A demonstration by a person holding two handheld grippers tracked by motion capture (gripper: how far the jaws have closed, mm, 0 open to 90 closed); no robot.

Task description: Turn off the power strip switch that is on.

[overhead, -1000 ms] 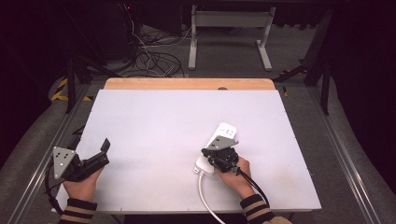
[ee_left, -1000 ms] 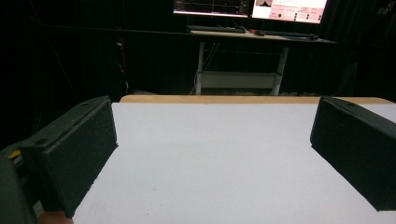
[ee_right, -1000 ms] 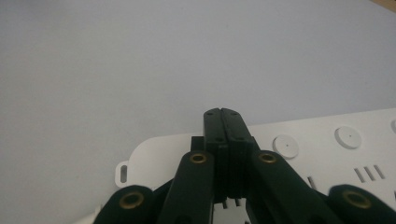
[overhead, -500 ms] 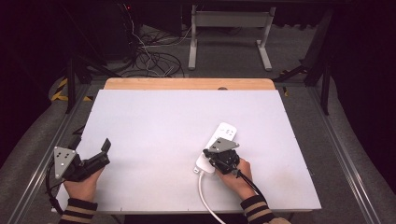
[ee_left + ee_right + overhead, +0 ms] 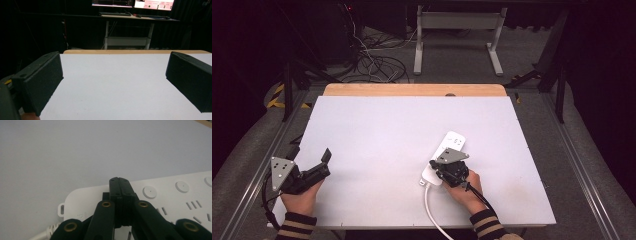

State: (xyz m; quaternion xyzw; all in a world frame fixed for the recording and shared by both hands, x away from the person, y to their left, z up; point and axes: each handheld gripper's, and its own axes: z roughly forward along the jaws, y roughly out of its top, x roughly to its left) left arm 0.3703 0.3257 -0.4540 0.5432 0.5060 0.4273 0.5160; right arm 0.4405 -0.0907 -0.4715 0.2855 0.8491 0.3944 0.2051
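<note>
Lying on the white table (image 5: 377, 130) toward its near right, a white power strip (image 5: 451, 147) points its far end away and slightly right; its white cord (image 5: 430, 207) runs off the near edge. Small marks on its casing are too faint to read. Round buttons and slot-shaped sockets cover its top. The right gripper (image 5: 119, 185) rests over the strip's near end, jaws pressed together with nothing between them. The left gripper (image 5: 113, 82) hovers at the near left, jaws spread wide and empty. Nothing has visibly moved since the earlier frames.
</note>
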